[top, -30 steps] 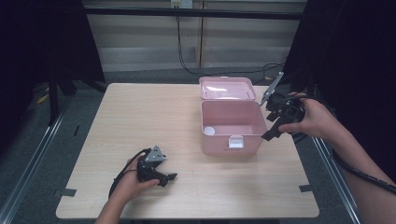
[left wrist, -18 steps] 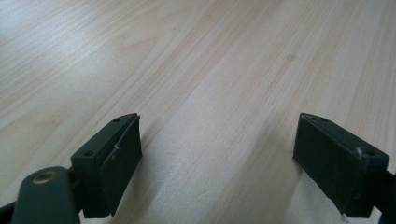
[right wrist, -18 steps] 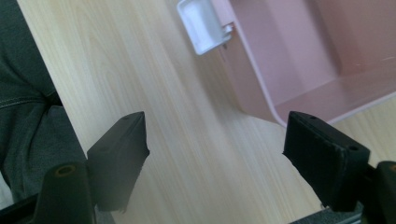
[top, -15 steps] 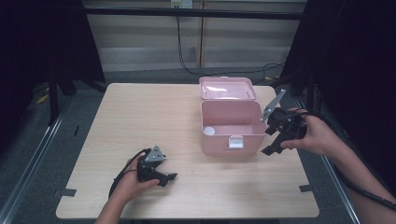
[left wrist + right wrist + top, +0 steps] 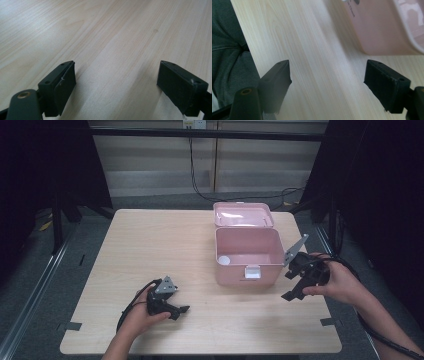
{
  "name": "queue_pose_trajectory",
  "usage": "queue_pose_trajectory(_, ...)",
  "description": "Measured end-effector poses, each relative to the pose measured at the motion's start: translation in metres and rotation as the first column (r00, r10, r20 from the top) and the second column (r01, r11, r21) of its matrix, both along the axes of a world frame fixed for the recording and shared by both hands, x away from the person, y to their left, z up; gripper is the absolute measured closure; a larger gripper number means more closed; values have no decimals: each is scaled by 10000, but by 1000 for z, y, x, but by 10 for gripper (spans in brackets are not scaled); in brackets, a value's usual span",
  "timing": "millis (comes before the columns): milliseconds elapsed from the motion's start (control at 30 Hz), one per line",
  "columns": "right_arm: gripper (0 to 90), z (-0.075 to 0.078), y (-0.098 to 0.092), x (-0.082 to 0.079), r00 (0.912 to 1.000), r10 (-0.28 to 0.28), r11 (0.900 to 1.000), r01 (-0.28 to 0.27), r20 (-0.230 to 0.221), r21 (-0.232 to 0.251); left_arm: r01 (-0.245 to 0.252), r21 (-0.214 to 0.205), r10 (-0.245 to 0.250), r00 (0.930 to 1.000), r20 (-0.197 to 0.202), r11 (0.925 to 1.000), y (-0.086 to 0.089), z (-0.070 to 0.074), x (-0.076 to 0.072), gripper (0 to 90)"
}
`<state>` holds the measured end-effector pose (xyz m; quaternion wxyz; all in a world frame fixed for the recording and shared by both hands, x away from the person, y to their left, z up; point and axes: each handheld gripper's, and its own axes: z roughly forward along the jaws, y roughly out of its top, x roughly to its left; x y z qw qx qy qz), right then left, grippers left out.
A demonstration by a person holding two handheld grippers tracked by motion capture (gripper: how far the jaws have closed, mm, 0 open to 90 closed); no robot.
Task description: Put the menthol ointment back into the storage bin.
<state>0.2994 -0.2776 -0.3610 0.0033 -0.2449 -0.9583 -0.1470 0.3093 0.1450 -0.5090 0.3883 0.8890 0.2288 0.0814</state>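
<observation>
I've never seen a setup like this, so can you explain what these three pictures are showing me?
A person sits at a wooden table, holding hand-operated tongs in each hand: the left tongs and the right tongs. One picture looks down from above the table. The other two come from small cameras riding on each of the tongs, looking along their black jaws. A pink box stands on the table, its lid open, with something small and white inside. Both tongs are open and hold nothing.

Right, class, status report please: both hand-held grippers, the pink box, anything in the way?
Left hand-held gripper open, empty, low over table. Right hand-held gripper open, empty, beside pink box. Box lid open, small white round thing inside. Nothing between gripper and box.
</observation>
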Motion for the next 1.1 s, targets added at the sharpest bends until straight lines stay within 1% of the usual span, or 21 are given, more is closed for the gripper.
queue_pose_trajectory(200,202,-16,1,-6,9999,156,9999,-156,-11,-5,-4,-4,4,10000,-4,10000,0,0,0,149)
queue_pose_trajectory(267,202,-18,2,-7,9998,203,9998,-203,7,37,-4,-5,4,10000,-3,10000,0,0,0,149)
queue_pose_trajectory(300,202,-24,3,-9,9997,229,9996,-229,-9,135,-3,-3,3,10000,-4,10000,0,0,0,149)
queue_pose_trajectory(367,202,-29,4,-11,9996,270,9994,-268,-76,218,-3,-5,3,10000,-4,10000,0,0,0,149)
queue_pose_trajectory(400,202,-32,5,-12,9997,223,9996,-221,-103,172,-5,-6,5,10000,-5,10000,0,0,0,149)
queue_pose_trajectory(433,201,-34,6,-12,9995,329,9994,-329,-32,124,-3,-4,3,10000,-3,10000,0,0,0,149)
queue_pose_trajectory(467,201,-34,6,-12,9995,329,9994,-329,-32,124,-3,-4,3,10000,-3,10000,0,0,0,149)
queue_pose_trajectory(500,201,-39,8,-14,9995,316,9993,-315,-76,177,-5,-6,5,10000,-5,10000,0,0,0,149)
queue_pose_trajectory(533,201,-39,8,-14,9995,316,9993,-315,-76,177,1,-3,-1,10000,-5,10000,0,0,0,149)
queue_pose_trajectory(600,201,-46,10,-16,9995,314,9993,-313,-70,197,-4,-7,4,10000,-5,10000,0,0,0,149)
queue_pose_trajectory(633,201,-48,10,-17,9995,307,9995,-306,-52,126,-4,-4,4,10000,-3,10000,0,0,0,148)
queue_pose_trajectory(700,201,-55,11,-18,9994,357,9989,-356,-35,289,-2,-4,2,10000,-1,10000,0,0,0,148)
queue_pose_trajectory(733,201,-55,11,-18,9994,357,9989,-356,-35,289,-2,-4,2,10000,-1,10000,0,0,0,148)
queue_pose_trajectory(767,201,-61,12,-20,9997,253,9992,-251,-42,304,-2,-3,2,10000,-3,10000,0,0,0,148)
queue_pose_trajectory(833,201,-66,12,-21,9995,309,9987,-307,-44,413,-4,-3,4,10000,-2,10000,0,0,0,149)
queue_pose_trajectory(900,201,-68,11,-21,9996,262,9985,-258,-82,478,-5,-5,5,10000,-3,10000,0,0,0,148)
queue_pose_trajectory(1000,201,-79,11,-24,10000,89,9984,-86,-41,553,-1,-2,1,10000,-1,10000,0,0,0,149)
queue_pose_trajectory(1067,203,-81,11,-26,10000,-23,9983,26,-58,575,1,1,-1,10000,-1,10000,0,0,0,149)
queue_pose_trajectory(1100,203,-83,11,-27,10000,-5,9983,5,7,576,1,0,-1,10000,-2,10000,0,0,0,149)
